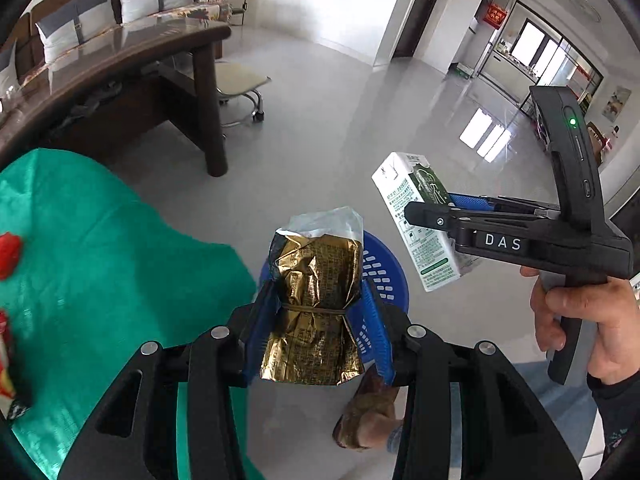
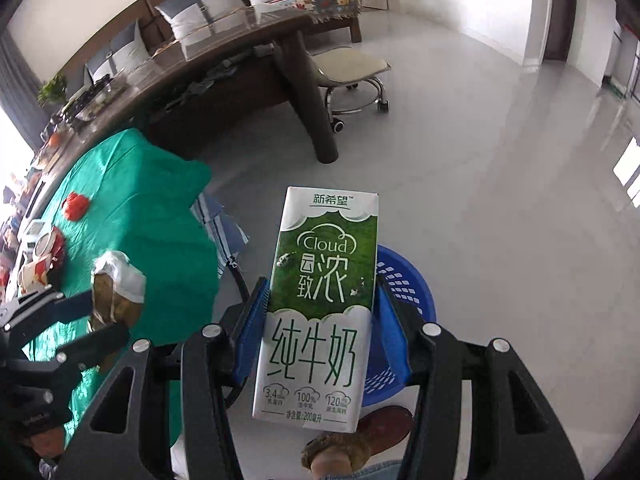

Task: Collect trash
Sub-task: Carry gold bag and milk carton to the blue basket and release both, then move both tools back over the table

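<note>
1. Above the blue perforated plastic basket (image 1: 384, 276) on the grey floor, I carry two pieces of trash, one in each gripper.
2. My left gripper (image 1: 316, 320) is clenched on one crumpled gold foil packet (image 1: 316, 304), tied at its waist; the packet hangs over the near left rim of the basket.
3. My right gripper (image 2: 320, 320) is clamped on one white and green milk carton (image 2: 320, 304); the carton stands upright, over the left side of the basket.
4. To do this step well, I think I should bring each item over the middle of the basket before I release, because the packet is light and may drift past the rim.
5. Left of the basket, the table with the green cloth (image 2: 132, 200) carries at least three more items, mostly red.
</note>
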`<state>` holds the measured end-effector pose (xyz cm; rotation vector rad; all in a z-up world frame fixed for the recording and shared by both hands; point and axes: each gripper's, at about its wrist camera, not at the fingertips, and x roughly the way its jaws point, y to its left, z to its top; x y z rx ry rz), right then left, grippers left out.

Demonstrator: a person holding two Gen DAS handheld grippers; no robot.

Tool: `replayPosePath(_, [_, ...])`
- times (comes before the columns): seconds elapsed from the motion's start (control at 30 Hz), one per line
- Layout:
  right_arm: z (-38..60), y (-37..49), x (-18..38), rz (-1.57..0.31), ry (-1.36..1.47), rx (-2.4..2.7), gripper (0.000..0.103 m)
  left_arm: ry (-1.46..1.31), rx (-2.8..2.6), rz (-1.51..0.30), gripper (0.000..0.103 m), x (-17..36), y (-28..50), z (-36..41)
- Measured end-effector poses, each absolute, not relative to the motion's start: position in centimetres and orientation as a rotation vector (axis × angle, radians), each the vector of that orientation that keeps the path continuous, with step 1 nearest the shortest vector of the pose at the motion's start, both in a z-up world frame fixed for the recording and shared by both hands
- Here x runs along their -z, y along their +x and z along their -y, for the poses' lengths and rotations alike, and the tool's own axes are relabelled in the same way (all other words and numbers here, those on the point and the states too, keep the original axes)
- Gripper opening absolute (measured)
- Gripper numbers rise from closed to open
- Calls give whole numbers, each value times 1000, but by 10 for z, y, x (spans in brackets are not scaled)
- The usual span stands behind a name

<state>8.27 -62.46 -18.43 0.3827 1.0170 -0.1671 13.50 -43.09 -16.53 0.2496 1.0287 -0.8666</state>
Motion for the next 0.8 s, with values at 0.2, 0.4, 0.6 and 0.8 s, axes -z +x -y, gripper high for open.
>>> replayPosePath(0.2, [655, 84, 214, -1024, 467, 169, 51, 255, 863, -1082, 44, 206, 147, 476])
replayPosePath(0.4, [676, 84, 228, -1034, 534, 183, 53, 253, 865, -1106, 54, 236, 158, 500])
replayPosePath(0.6, [689, 80, 230, -1007, 630, 188, 79, 267, 829, -1045, 91, 236, 158, 502])
replayPosePath(0.8, [682, 68, 200, -897, 580, 256, 83, 247, 822, -839, 98, 190, 134, 469])
